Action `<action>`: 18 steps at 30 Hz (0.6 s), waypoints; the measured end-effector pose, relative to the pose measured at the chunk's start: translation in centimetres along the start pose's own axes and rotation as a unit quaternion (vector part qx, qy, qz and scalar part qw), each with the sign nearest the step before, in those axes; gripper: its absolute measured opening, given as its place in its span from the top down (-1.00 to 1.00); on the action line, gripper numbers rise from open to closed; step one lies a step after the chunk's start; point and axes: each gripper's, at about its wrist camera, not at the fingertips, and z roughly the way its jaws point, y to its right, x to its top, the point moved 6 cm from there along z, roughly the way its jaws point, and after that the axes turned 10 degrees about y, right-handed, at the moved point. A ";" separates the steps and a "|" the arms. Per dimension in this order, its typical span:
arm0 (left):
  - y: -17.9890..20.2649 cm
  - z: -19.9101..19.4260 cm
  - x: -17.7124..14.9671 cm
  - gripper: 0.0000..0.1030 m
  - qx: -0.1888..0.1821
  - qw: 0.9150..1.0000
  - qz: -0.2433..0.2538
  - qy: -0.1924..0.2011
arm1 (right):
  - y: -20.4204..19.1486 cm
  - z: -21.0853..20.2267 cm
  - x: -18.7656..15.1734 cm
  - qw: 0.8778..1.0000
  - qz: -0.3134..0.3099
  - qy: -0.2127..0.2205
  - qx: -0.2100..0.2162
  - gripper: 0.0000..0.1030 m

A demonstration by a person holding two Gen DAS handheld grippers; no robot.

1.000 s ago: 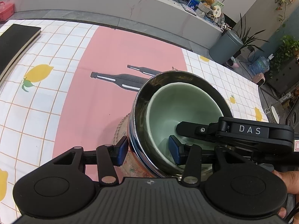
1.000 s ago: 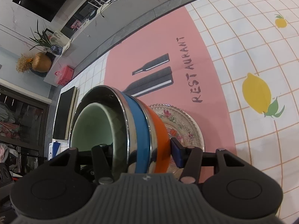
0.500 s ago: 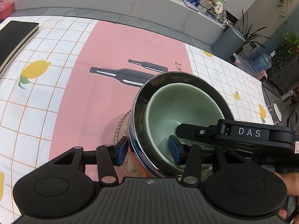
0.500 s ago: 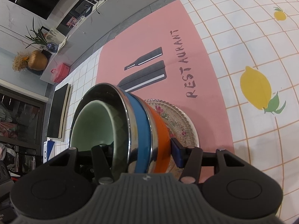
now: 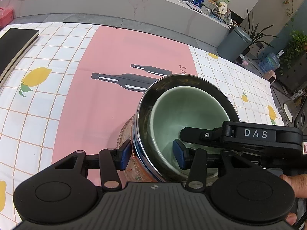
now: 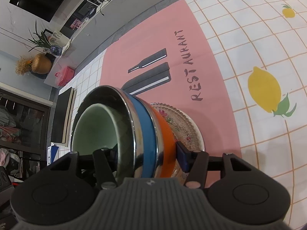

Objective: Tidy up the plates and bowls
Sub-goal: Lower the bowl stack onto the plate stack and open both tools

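A nested bowl stack stands on a patterned glass plate [image 6: 184,122]: a pale green bowl [image 5: 188,111] inside a steel bowl [image 5: 153,90], then a blue-sided bowl [image 6: 145,126] and an orange one [image 6: 165,130]. My left gripper [image 5: 152,155] straddles the stack's near wall, one pad outside and the other inside the green bowl, shut on it. My right gripper [image 6: 147,155] clamps the opposite wall the same way, its outer pad against the orange side. In the left wrist view its black arm [image 5: 249,134] reaches into the green bowl, a hand [image 5: 293,182] behind it.
The tablecloth [image 5: 57,115] is white checks with lemons and a pink middle strip [image 6: 191,38]. A black board [image 5: 15,44] lies at the table's far left. Beyond the far edge are a grey counter [image 5: 134,5], a bin [image 5: 234,42] and plants.
Both grippers keep the same hold on the stack. The cloth pattern has slid slightly in both views; the bowls stay put between the jaws.
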 end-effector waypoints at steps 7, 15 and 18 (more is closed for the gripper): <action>-0.2 -0.1 -0.1 0.02 -0.007 1.000 -0.005 0.006 | 0.5 -0.1 -0.3 1.000 0.012 0.002 0.011 -0.07; -0.1 -0.1 -0.2 0.02 -0.004 1.000 0.006 0.009 | 0.2 -0.5 -0.5 1.000 -0.014 0.012 0.002 -0.05; 0.1 -0.1 -0.3 0.02 0.000 1.000 0.012 0.010 | -0.2 -0.6 -0.6 0.999 -0.035 0.017 -0.006 -0.04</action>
